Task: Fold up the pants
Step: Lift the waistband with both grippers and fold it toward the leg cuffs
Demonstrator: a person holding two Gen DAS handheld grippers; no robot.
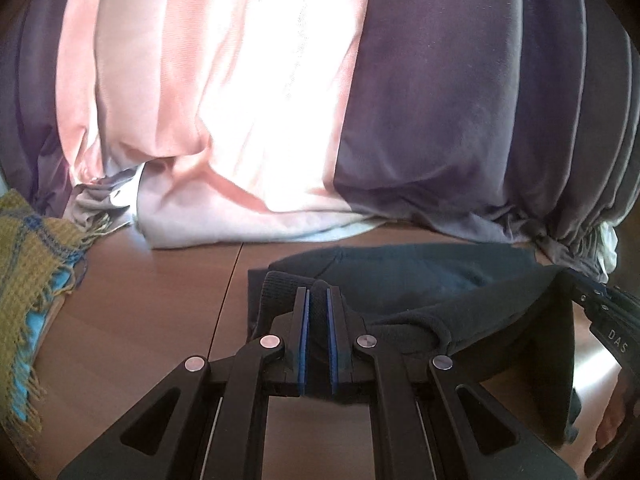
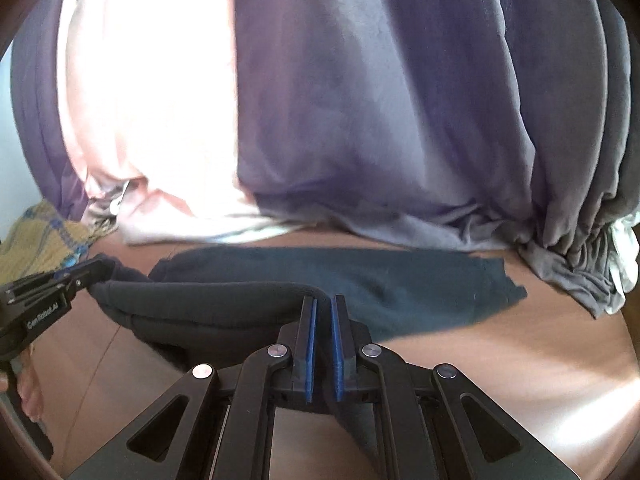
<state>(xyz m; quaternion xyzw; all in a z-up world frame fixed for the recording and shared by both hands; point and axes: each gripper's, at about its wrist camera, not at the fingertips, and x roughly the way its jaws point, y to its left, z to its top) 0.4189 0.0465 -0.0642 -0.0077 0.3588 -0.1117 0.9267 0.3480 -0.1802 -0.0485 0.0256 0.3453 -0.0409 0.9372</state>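
The dark pants (image 2: pixel 360 284) lie on the brown desk (image 1: pixel 140 300), just in front of the curtain (image 1: pixel 440 120), with one edge lifted off the desk. The left gripper (image 1: pixel 318 296) has its fingers clamped on a ribbed fold of that edge. The right gripper (image 2: pixel 323 308) has its fingers clamped on the same raised edge. A yellow woven cloth (image 1: pixel 28 264) lies left of the pants.
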